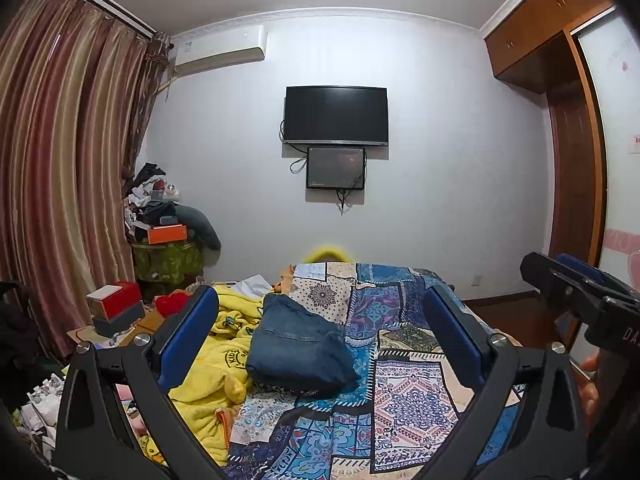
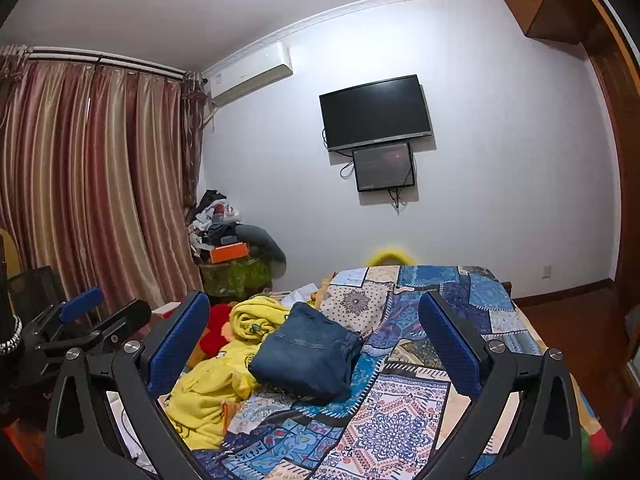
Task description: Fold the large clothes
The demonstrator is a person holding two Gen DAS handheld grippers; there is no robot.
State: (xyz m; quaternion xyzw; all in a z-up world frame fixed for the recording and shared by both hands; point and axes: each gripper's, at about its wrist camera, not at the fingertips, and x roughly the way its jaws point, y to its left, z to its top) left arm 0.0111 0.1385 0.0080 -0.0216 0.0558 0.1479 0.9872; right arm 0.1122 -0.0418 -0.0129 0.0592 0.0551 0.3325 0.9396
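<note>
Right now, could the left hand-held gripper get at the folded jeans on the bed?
Probably yes. The left hand-held gripper is open and points at the folded jeans, which lie on the patchwork bedspread with nothing between. The yellow garment only borders them.

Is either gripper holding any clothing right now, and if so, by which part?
Nothing is held. The left gripper and right gripper are both open, above the bed, with the folded jeans lying free on the patchwork cover.
</note>
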